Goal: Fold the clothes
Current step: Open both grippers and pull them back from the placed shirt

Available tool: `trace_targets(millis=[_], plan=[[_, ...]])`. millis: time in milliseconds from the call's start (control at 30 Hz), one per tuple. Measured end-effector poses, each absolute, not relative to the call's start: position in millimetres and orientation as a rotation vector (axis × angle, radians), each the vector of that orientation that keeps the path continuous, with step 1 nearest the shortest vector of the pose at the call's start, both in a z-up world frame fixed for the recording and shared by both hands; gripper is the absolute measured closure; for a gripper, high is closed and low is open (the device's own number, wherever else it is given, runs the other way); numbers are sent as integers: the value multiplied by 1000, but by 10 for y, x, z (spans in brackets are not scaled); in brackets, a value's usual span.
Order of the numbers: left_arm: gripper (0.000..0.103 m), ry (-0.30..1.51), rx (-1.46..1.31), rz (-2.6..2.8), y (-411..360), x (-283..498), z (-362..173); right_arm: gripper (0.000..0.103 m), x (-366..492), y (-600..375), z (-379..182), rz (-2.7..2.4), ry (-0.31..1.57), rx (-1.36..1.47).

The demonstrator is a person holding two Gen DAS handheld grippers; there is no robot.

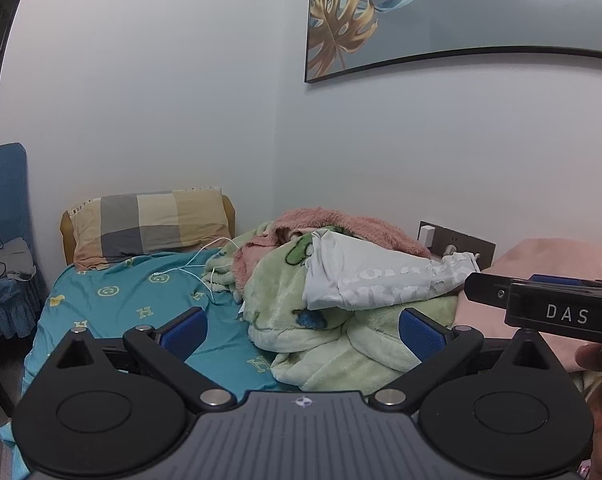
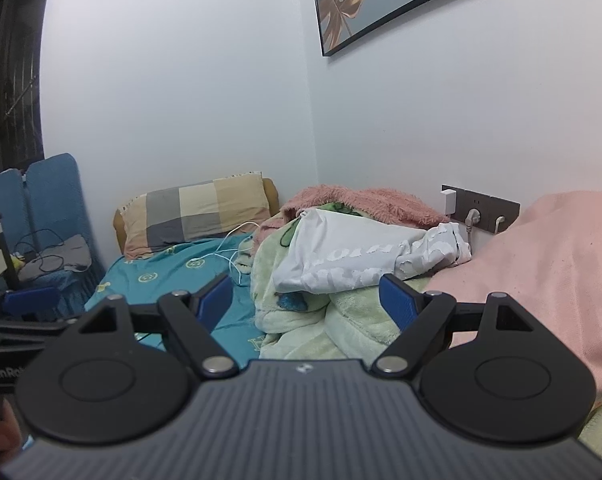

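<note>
A crumpled white garment with pale lettering lies on top of a green fleece blanket on the bed; it also shows in the right wrist view. My left gripper is open and empty, held above the near edge of the bed, short of the garment. My right gripper is open and empty, also short of the garment. The right gripper's body shows at the right edge of the left wrist view.
The bed has a teal sheet, a checked pillow at the head, a pink fluffy blanket and a pink cover at right. A white cable lies on the sheet. A wall socket panel sits behind. A blue chair stands left.
</note>
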State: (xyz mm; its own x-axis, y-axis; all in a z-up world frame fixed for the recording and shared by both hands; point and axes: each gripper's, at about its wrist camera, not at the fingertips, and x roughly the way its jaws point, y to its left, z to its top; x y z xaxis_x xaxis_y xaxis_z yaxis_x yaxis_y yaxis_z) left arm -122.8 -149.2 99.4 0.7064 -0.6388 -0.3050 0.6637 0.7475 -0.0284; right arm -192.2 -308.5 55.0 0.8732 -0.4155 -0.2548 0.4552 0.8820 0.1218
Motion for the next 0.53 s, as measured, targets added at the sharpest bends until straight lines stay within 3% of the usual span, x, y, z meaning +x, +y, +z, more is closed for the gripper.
trace_targets(millis=[533], plan=[[0,298,80,-716,-1460,-1241,1016,21,-1928,-3097,544,-466,234,189]])
